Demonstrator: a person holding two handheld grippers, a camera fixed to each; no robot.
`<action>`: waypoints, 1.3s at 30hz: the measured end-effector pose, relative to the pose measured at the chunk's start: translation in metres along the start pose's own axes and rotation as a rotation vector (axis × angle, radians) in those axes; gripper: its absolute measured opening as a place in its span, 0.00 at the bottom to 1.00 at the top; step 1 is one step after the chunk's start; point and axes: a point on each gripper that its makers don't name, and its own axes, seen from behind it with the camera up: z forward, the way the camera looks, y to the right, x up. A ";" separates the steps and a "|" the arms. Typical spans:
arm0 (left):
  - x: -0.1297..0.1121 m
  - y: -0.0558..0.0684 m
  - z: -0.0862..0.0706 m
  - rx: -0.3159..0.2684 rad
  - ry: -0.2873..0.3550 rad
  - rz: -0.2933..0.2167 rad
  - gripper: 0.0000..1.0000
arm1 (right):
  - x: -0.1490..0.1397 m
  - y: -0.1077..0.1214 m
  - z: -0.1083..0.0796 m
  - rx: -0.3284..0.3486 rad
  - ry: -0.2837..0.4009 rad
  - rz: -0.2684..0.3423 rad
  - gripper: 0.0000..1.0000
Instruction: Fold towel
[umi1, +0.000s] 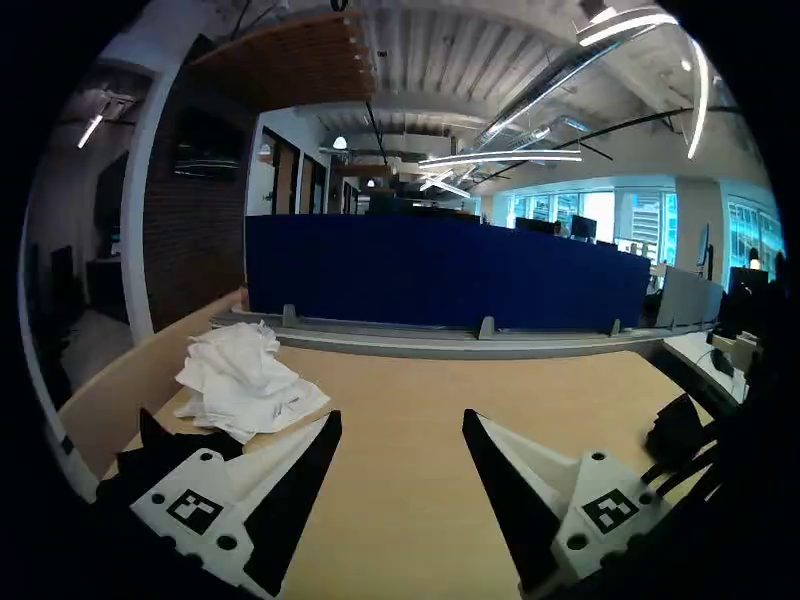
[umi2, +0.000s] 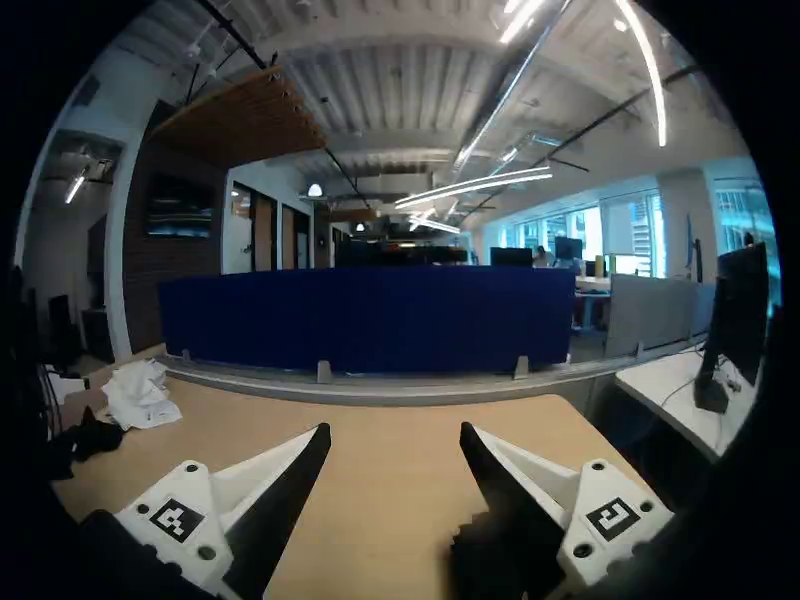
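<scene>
A crumpled white towel (umi1: 245, 380) lies in a heap on the left part of the wooden table (umi1: 420, 440), just beyond my left gripper's left finger. My left gripper (umi1: 402, 425) is open over the bare wood, nothing between its fingers. In the right gripper view the same towel (umi2: 140, 392) sits far off at the left side of the table (umi2: 400, 450). My right gripper (umi2: 395, 437) hangs open above the table's middle, holding nothing. At the right edge of the left gripper view a dark fingertip of the other gripper (umi1: 680, 425) shows.
A blue divider panel (umi1: 440, 270) on a grey rail bounds the table's far side. A neighbouring white desk with a monitor (umi2: 735, 320) stands to the right. A brick-faced column (umi1: 190, 230) rises at the left.
</scene>
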 end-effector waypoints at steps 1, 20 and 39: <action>0.001 0.000 0.000 0.001 0.007 -0.004 0.90 | 0.000 -0.001 0.000 -0.002 0.002 -0.003 1.00; 0.010 0.007 0.004 -0.019 0.130 0.000 0.89 | 0.005 -0.015 0.004 -0.028 0.006 -0.040 1.00; -0.058 0.008 0.021 -0.028 0.148 0.050 0.89 | -0.006 -0.034 -0.004 -0.027 0.044 -0.045 1.00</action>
